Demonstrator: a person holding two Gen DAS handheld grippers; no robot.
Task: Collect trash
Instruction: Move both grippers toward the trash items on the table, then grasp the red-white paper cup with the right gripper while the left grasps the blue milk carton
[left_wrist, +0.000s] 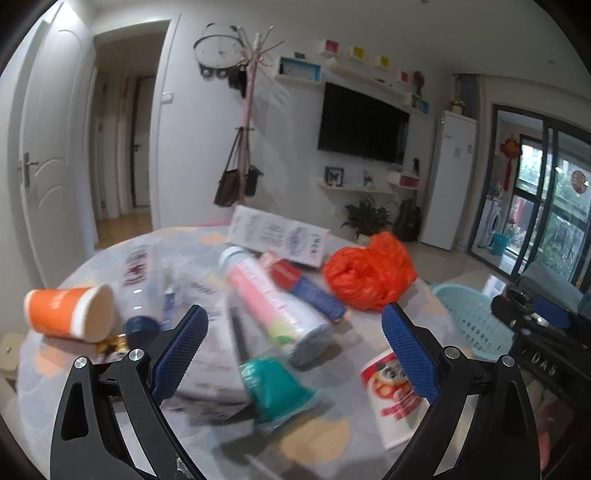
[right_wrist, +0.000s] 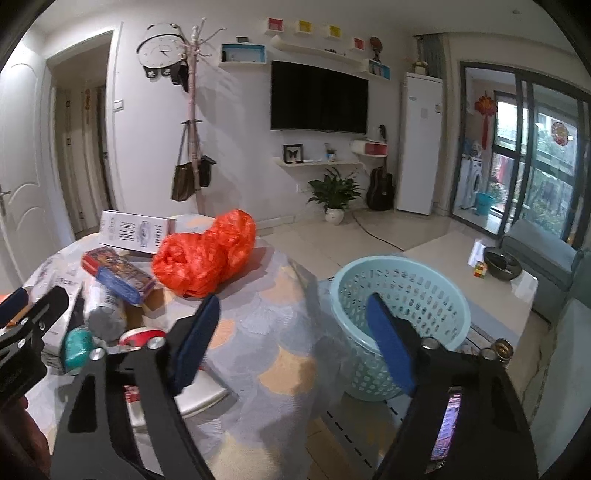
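Observation:
Trash lies on a round table with a patterned cloth (left_wrist: 325, 439): an orange paper cup (left_wrist: 70, 312) on its side, a pink and white tube (left_wrist: 273, 299), a teal cup (left_wrist: 275, 386), a red and white cup (left_wrist: 393, 397), a red and blue box (left_wrist: 306, 286), a white carton (left_wrist: 277, 236) and a crumpled orange plastic bag (left_wrist: 369, 271). My left gripper (left_wrist: 291, 314) is open and empty above the tube and teal cup. My right gripper (right_wrist: 291, 306) is open and empty over the table's right edge, beside the light blue basket (right_wrist: 402, 291). The bag (right_wrist: 203, 254) lies ahead of it.
The light blue basket (left_wrist: 469, 314) stands on the floor right of the table. A clear bottle (left_wrist: 138, 280) and flat packets lie among the trash. A sofa (right_wrist: 543, 266) and a low table with a bowl (right_wrist: 502, 264) stand at the right. The left gripper's arm (right_wrist: 26, 332) shows at the left.

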